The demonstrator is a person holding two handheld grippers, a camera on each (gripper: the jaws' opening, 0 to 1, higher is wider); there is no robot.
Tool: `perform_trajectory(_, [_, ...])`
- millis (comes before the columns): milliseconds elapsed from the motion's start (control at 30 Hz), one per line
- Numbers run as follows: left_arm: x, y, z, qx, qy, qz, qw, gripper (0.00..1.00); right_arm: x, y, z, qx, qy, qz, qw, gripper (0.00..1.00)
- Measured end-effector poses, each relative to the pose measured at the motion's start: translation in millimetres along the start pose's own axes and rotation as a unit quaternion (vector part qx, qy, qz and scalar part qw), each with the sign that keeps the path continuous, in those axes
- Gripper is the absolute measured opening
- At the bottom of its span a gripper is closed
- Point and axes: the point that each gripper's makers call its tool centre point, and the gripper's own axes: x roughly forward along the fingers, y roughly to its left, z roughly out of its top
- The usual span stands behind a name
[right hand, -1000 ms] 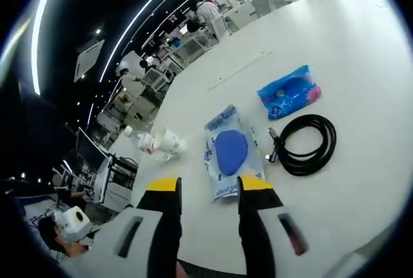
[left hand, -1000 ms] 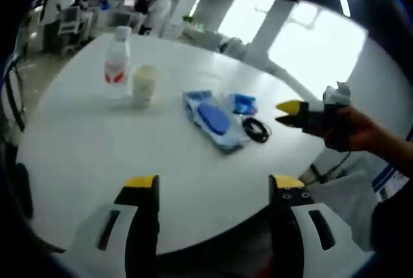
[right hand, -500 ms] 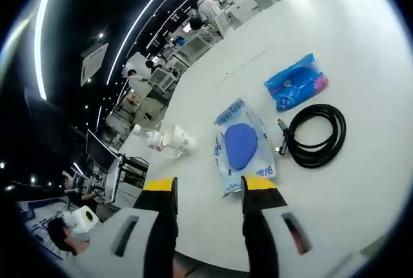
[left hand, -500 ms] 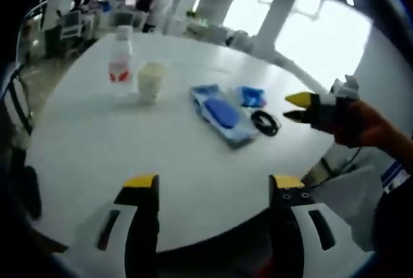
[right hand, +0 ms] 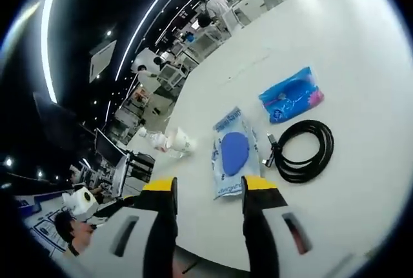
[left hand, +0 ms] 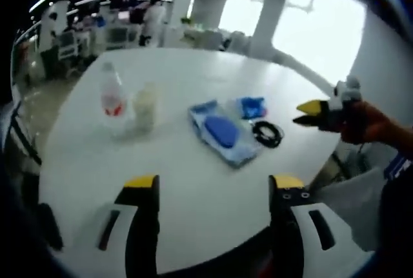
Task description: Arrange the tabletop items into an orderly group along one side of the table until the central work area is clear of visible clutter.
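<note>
On the white round table (left hand: 103, 162) stand a clear bottle with a red label (left hand: 111, 99) and a pale cup (left hand: 144, 104). A blue-and-clear packet (left hand: 221, 132) (right hand: 231, 157), a small blue pouch (left hand: 251, 106) (right hand: 290, 95) and a coiled black cable (left hand: 267, 134) (right hand: 299, 151) lie near the right edge. My left gripper (left hand: 214, 186) is open above the near edge, holding nothing. My right gripper (right hand: 208, 188) is open with a narrower gap, near the packet's end. In the left gripper view the right gripper (left hand: 317, 113) comes in from the right, held by a hand.
The bottle and cup (right hand: 169, 141) lie far left in the right gripper view. Beyond the table are desks, chairs and people (right hand: 217, 6) in an open room. Bright windows (left hand: 303, 29) stand behind the table's far side.
Both cameras have shifted a little, the left one pulling back and tilting. The table items have kept their places. Both grippers keep the same gap.
</note>
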Motion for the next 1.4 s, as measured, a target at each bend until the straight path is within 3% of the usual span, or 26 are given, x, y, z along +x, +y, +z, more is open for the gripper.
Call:
perform_trajectory(233, [34.9, -6.1, 18.5, 0.022, -0.003, -0.037, 0.9991, 0.66, 16.3, 8.6, -7.6, 0.026, 0.012, -0.003, 0.9996, 0.39])
perform_trajectory(433, [72.7, -13.4, 43.8, 0.085, -0.019, -0.082, 0.9928, 0.63, 26.8, 4.0, -19.9, 0.055, -0.002, -0.025, 0.9982, 0.38])
perform_trajectory(567, [102.8, -10.8, 48.4, 0.102, -0.003, -0.091, 0.9906, 0.61, 32.4, -1.3, -39.1, 0.102, 0.006, -0.041, 0.9939, 0.4])
perform_trajectory(667, [126.7, -10.8, 55.5, 0.123, 0.005, -0.102, 0.9872, 0.61, 34.3, -6.6, -40.7, 0.153, -0.019, -0.054, 0.9866, 0.43])
perform_trajectory(733, [141.3, -10.8, 62.5, 0.127, 0.008, -0.106, 0.9861, 0.61, 36.9, -8.2, -45.3, 0.151, -0.016, -0.055, 0.9869, 0.43])
perform_trajectory(900, [185.3, -1.5, 71.6, 0.139, 0.021, -0.108, 0.984, 0.58, 54.4, -23.0, -55.3, 0.165, -0.01, -0.066, 0.9841, 0.43])
perform_trajectory(1067, [218.0, 13.6, 74.2, 0.122, 0.03, -0.096, 0.9875, 0.56, 72.8, -27.5, -64.3, 0.198, 0.006, -0.063, 0.9783, 0.42])
perform_trajectory(1167, [234.6, 19.9, 73.8, 0.146, 0.043, -0.083, 0.9849, 0.59, 77.8, -27.6, -76.0, 0.166, 0.051, -0.057, 0.9831, 0.43])
perform_trajectory(1200, [241.3, 25.4, 73.0, 0.164, 0.05, -0.072, 0.9825, 0.6, 79.2, -28.6, -75.6, 0.172, 0.049, -0.058, 0.9821, 0.43])
perform_trajectory(1400, [262.6, 27.8, 73.5, 0.158, 0.059, -0.083, 0.9822, 0.55, 84.0, -35.6, -73.6, 0.223, 0.036, -0.053, 0.9726, 0.42])
